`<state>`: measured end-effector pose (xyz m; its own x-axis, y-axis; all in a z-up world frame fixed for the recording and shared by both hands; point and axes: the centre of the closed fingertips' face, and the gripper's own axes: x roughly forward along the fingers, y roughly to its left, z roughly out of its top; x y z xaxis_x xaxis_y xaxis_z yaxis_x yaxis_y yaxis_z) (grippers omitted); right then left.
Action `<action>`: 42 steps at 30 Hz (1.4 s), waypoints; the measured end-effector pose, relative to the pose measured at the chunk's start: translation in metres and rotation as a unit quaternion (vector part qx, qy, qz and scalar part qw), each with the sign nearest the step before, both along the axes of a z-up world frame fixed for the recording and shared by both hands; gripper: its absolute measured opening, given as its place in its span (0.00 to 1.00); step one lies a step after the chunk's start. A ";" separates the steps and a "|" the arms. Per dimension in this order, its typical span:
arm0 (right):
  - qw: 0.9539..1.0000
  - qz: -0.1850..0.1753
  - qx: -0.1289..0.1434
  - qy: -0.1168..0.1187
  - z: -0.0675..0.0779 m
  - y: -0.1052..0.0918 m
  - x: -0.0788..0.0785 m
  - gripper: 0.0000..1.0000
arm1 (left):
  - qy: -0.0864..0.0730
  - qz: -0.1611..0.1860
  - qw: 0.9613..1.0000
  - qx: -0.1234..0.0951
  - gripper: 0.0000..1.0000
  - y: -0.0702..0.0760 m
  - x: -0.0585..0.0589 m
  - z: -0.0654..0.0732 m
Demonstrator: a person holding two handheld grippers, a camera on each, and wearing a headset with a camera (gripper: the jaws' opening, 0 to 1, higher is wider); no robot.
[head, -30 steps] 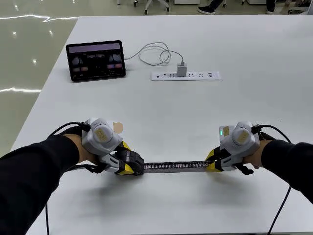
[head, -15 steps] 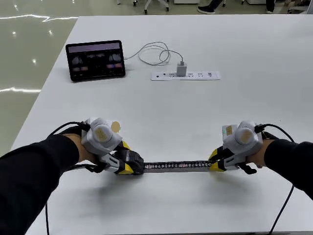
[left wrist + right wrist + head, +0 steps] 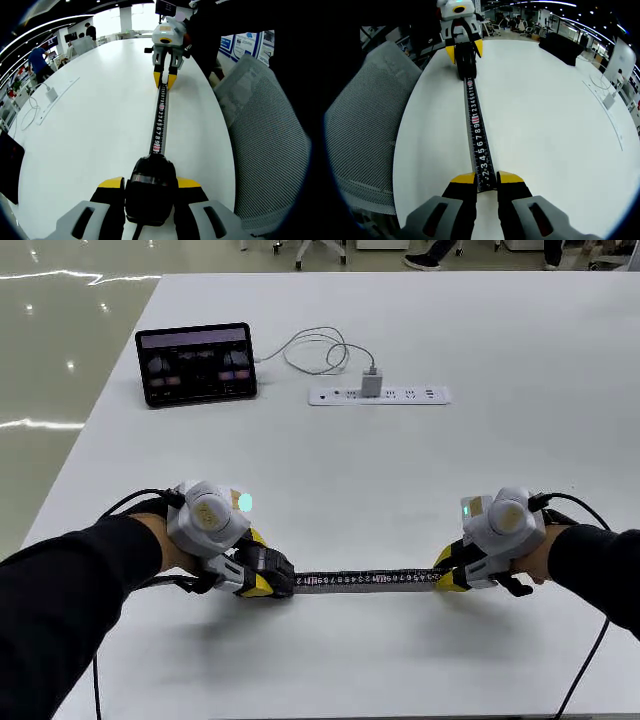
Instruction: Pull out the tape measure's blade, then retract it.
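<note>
left gripper [image 3: 258,566]: jaws clamped on the black tape measure case [image 3: 150,192], which sits low on the white table [image 3: 400,470]. right gripper [image 3: 447,571]: jaws pinched on the free end of the blade [image 3: 476,135]. the blade runs straight and flat along the table between the two grippers, numerals up. a tablet [image 3: 196,362] and a power strip [image 3: 380,395] lie well beyond both grippers.

My white table [image 3: 420,480] carries a dark tablet [image 3: 196,363] propped at the far left. To its right lies a white power strip [image 3: 379,395] with a charger [image 3: 371,382] plugged in, its cable [image 3: 318,348] looped behind. The tape measure's blade [image 3: 365,580] stretches along the near edge.
</note>
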<state>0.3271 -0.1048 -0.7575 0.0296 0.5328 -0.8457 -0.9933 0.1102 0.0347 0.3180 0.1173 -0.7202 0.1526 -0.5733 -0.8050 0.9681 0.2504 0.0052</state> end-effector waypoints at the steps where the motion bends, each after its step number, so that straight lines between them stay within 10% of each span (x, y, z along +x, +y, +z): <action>1: 1.000 0.000 0.000 0.000 0.000 0.000 0.000 0.10 | 0.000 0.000 1.000 0.000 0.33 0.000 0.000 0.000; 42: 1.000 -0.019 0.000 0.012 0.001 -0.009 0.001 0.11 | 0.000 0.001 1.000 -0.003 0.34 -0.001 0.000 0.000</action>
<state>0.3284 -0.1136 -0.7561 0.0297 0.5318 -0.8464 -0.9874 0.1470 0.0578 0.3180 0.1168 -0.7204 0.1534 -0.5782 -0.8013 0.9678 0.2518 0.0036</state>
